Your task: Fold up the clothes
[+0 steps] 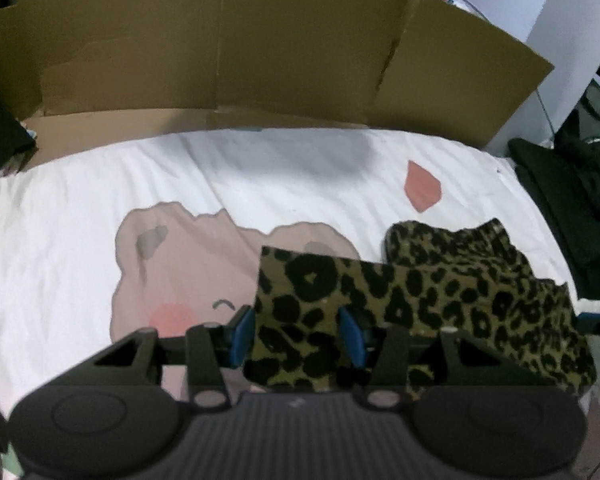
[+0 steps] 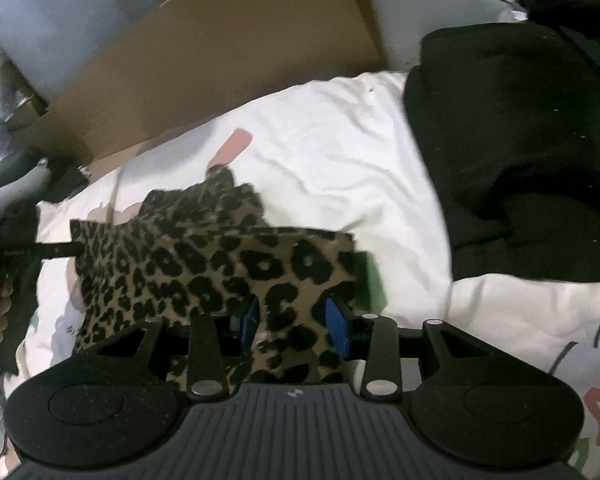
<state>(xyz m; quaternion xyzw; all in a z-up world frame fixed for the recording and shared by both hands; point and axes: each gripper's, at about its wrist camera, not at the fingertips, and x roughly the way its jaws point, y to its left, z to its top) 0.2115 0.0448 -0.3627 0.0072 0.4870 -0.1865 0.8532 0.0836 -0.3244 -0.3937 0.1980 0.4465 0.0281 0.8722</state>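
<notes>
- The leopard-print garment [image 1: 420, 300] lies on a white bedsheet [image 1: 80, 240] printed with a pale pink bear, toward the sheet's near right part.
- The left gripper [image 1: 296, 336] has its blue pads [image 1: 242, 334] standing apart on either side of a raised fold of the garment's near left edge; the cloth fills the gap, but whether the pads press it I cannot tell.
- The right gripper [image 2: 294, 328] stands likewise, its blue pads [image 2: 336, 328] either side of the garment's near right corner, cloth between them; a firm pinch cannot be confirmed.
- A brown cardboard sheet [image 1: 240, 52] stands along the far edge of the bedsheet.
- A pile of black clothing [image 2: 520, 140] lies to the right of the garment, well apart from it.
</notes>
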